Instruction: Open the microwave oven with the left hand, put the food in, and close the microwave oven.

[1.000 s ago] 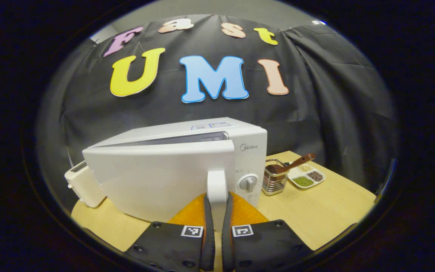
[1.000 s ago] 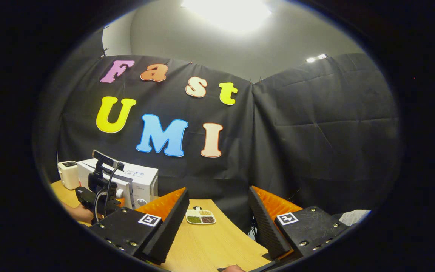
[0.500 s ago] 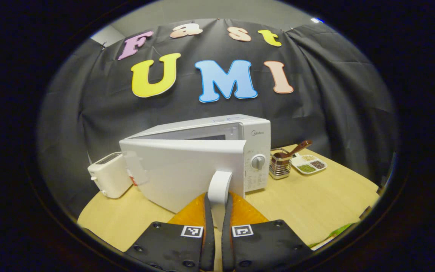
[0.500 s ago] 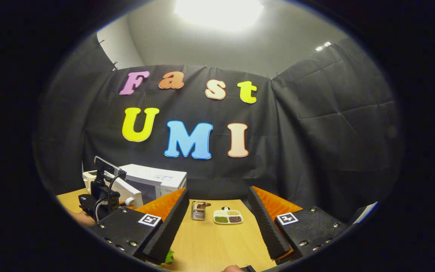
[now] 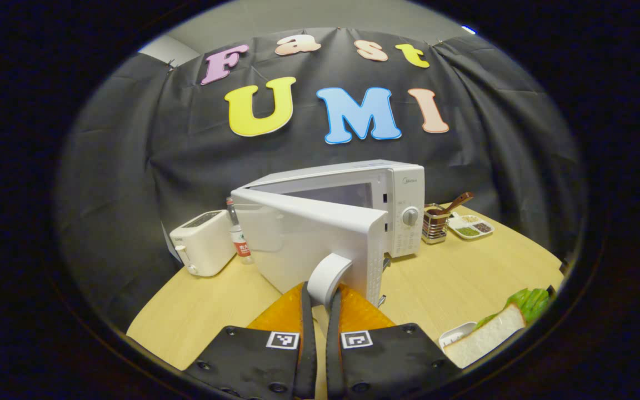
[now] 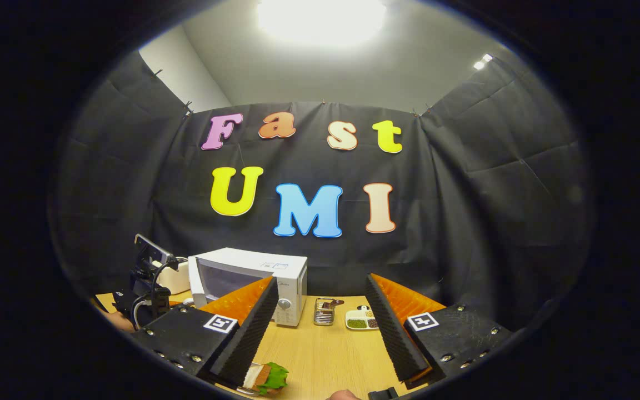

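1. In the left gripper view, the left gripper (image 5: 320, 297) sits at the bottom centre of the frame, its two fingers (image 5: 304, 311) pressed together on the white door handle (image 5: 326, 275) of the microwave oven (image 5: 392, 194).
2. The microwave door (image 5: 303, 241) stands swung out from the oven body toward the camera, hinged at the frame's left, so the cavity opening shows behind its top edge in the middle of the frame.
3. Left of the microwave oven stands a white toaster (image 5: 200, 241), with a small bottle (image 5: 238, 236) between it and the door.
4. Right of the oven, a wire utensil holder (image 5: 435, 225) carries a brown spoon, and just beyond it lies a divided dish of seeds (image 5: 471, 226).
5. At the lower right of that frame, the sandwich (image 5: 498, 333) with green lettuce rests on a white plate (image 5: 456, 335) on the wooden table (image 5: 464, 278).
6. In the right gripper view, the right gripper (image 6: 320, 322) fills the bottom of the frame with its fingers wide apart and holding nothing.
7. The sandwich (image 6: 269, 376) appears near the bottom centre there, just under the frame-left finger (image 6: 242, 339).
8. The microwave oven (image 6: 275, 278) is at centre-left in that view, with the left gripper's rig (image 6: 148, 283) and its cable further left.
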`<state>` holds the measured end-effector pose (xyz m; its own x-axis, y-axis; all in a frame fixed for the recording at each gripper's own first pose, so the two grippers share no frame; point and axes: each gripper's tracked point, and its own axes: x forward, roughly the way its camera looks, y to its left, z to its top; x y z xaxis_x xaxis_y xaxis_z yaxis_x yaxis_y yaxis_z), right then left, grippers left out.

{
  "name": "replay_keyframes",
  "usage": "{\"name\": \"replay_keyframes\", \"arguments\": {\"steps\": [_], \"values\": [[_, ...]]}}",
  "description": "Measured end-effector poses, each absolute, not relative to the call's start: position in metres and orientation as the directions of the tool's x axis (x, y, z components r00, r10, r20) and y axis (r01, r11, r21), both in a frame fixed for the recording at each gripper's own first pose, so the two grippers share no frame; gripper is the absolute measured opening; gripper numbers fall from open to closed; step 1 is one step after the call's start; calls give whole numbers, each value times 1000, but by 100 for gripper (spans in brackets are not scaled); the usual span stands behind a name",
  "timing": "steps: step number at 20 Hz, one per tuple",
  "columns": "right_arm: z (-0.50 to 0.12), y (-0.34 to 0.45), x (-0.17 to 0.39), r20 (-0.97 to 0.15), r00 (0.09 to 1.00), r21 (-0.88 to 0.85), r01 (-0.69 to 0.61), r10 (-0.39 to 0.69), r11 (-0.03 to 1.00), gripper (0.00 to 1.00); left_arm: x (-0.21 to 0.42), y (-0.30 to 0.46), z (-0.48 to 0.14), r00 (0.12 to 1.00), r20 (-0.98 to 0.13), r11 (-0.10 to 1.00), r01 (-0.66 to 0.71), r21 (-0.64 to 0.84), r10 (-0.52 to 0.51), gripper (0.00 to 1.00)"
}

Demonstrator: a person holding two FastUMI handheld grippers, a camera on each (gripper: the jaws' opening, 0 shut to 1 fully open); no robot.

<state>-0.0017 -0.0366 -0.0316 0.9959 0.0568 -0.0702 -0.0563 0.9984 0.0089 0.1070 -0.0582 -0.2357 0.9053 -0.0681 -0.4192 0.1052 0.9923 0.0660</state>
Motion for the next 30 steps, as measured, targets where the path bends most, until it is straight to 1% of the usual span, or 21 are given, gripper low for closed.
{"name": "replay_keyframes", "arguments": {"steps": [3,10,15,19,25,30], "values": [[-29,-8,-1,-67,995,31,-66,68,997,95,96,-35,-235,902,-423,991,121,62,-83,14],[-22,60,-2,-62,993,17,-97,98,995,95,72,30,-237,902,-421,989,133,60,-95,13],[-21,104,-3,-58,992,21,-110,111,994,95,66,71,-239,899,-419,984,168,58,-129,13],[-22,136,-4,-56,991,24,-119,120,993,95,65,103,-241,900,-416,983,173,62,-132,13],[-18,171,-3,-40,992,28,-118,119,993,95,64,129,-243,894,-410,976,216,42,-180,13],[-19,195,-2,-50,990,16,-130,131,991,95,63,148,-245,893,-410,976,216,29,-186,13]]}}
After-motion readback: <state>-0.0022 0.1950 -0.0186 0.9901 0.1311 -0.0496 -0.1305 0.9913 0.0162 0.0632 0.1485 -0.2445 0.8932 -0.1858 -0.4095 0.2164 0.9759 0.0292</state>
